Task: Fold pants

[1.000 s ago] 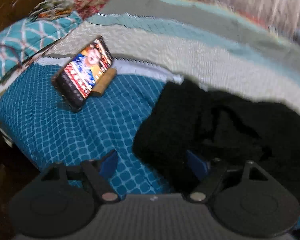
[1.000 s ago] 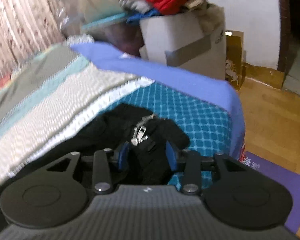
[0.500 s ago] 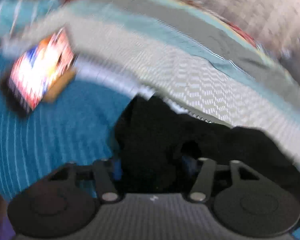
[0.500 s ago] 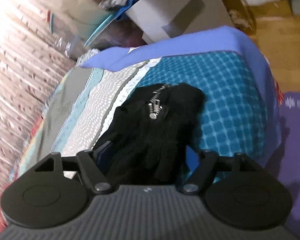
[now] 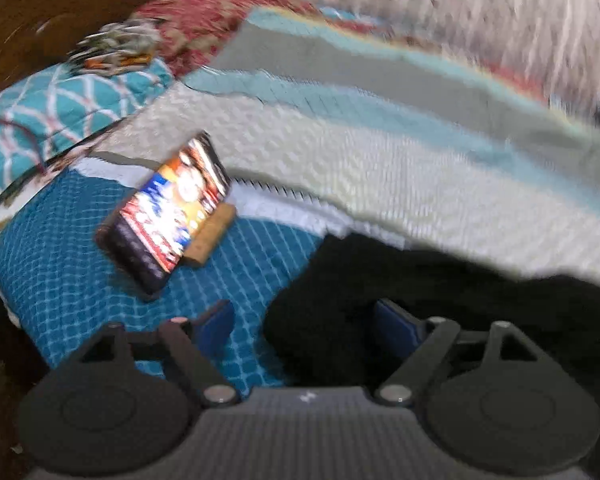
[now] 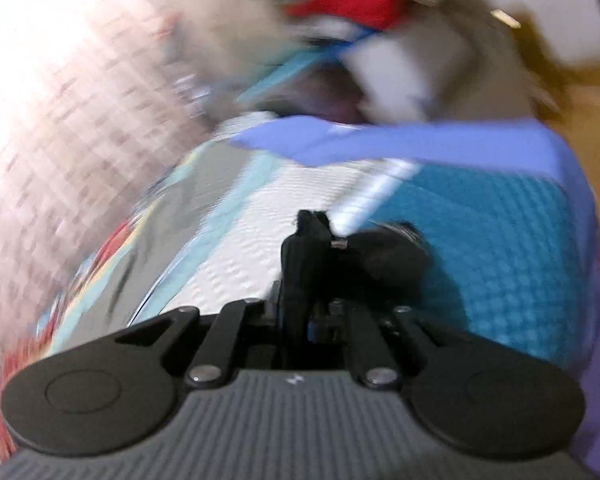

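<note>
In our left wrist view, a teal patterned pillow (image 5: 56, 108) lies at nine to ten o'clock, with a red floral cover (image 5: 204, 20) beyond it at eleven. A phone (image 5: 166, 216) with its screen lit leans tilted against a small cork-coloured block (image 5: 212, 236) at ten o'clock, both resting on the blue dotted bedspread (image 5: 72, 276). A broad striped blanket (image 5: 400, 152) of grey, pale blue and white sweeps from twelve to three o'clock. The black pants (image 5: 440, 292) lie bunched on the bed from the centre out to four o'clock, their far edge touching the white stripe. Our left gripper (image 5: 304, 320) has just been opening; its jaws stand wide apart, the left blue pad over the bedspread and the right pad against the black cloth, with an edge of the pants between them but not pressed.

In our right wrist view, heavily blurred, the striped blanket (image 6: 236, 232) runs from eight to twelve o'clock, a lilac sheet (image 6: 400, 140) crosses at one, and the blue bedspread (image 6: 500, 248) fills three o'clock. Our right gripper (image 6: 312, 240) has just been closing and is clenched on a fold of the pants (image 6: 388, 256), which bulge out just right of its fingertips. A heap of clothes (image 6: 352, 0) sits at twelve.
</note>
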{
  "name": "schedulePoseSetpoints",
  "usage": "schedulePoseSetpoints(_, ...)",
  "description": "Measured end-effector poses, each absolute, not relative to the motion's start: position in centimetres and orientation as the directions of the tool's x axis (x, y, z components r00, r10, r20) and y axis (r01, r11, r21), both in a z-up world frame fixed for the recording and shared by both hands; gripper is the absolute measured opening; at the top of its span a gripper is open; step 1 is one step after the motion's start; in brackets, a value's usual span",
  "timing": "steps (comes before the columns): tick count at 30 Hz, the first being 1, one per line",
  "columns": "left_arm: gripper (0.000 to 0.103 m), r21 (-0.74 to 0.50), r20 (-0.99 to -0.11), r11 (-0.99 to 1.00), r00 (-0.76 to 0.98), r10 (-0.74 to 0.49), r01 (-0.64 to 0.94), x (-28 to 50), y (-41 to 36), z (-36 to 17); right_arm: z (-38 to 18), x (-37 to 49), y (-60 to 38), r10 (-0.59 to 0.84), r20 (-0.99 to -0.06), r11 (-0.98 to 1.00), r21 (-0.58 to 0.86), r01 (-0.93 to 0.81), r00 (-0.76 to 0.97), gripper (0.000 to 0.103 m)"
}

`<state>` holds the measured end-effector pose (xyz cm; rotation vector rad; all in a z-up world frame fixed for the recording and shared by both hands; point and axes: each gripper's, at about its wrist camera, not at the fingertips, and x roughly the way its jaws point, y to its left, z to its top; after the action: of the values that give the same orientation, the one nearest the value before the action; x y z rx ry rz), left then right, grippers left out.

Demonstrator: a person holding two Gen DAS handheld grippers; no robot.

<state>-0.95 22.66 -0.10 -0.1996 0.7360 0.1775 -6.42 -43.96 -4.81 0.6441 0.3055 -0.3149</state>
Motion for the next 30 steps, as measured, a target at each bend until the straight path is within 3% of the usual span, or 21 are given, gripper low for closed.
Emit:
schedulePoseSetpoints(4, 0.082, -0.212, -0.606, 0.935, 0.789, 0.102, -0.284, -2.6, 24.5, 2.9, -2.3, -4.7, -36.3, -0.013, -0.378, 0.951, 0.280, 0.128, 0.926, 0.013)
schedulePoseSetpoints(10, 0.082, -0.243, -0.589, 0.950, 0.808, 0.018, -0.198, -1.8, 22.6, 3.2, -7.0, -2.4, -24.6, 0.166, -0.577, 0.981, 0.014, -0.194, 0.800, 0.013)
schedulePoseSetpoints(13, 0.082, -0.249, -0.607, 0.957, 0.794, -0.032, -0.151, -1.7, 21.1, 2.1, -10.6, -2.0, -20.2, 0.106, -0.689, 0.950, -0.143, -0.277, 0.717, 0.020)
schedulePoseSetpoints(15, 0.082, -0.265, -0.624, 0.957, 0.778, -0.077, -0.118, -1.6, 20.0, 1.3, -11.1, -3.2, -18.1, 0.064, -0.653, 0.899, -0.290, -0.328, 0.755, 0.034)
schedulePoseSetpoints(18, 0.082, -0.273, -0.629, 0.961, 0.764, -0.143, -0.045, -1.2, 17.5, 0.7, -9.5, -4.1, -17.9, 0.128, -0.654, 0.888, -0.260, -0.380, 0.746, 0.048)
schedulePoseSetpoints(23, 0.084, -0.308, -0.628, 0.935, 0.700, -0.340, 0.178, 1.7, 10.3, 0.8, -6.1, -5.7, -20.6, 0.248, -0.580, 0.937, -0.060, -0.344, 0.776, 0.050)
schedulePoseSetpoints(26, 0.084, -0.341, -0.651, 0.885, 0.599, -0.466, 0.318, 4.2, 4.3, 0.2, -5.8, -6.4, -23.5, 0.232, -0.548, 0.970, 0.073, -0.230, 0.804, 0.050)
schedulePoseSetpoints(30, 0.090, -0.334, -0.698, 0.834, 0.479, -0.532, 0.438, 6.5, -4.1, -1.6, -6.9, -7.5, -28.0, 0.101, -0.551, 0.981, 0.192, 0.008, 0.828, 0.050)
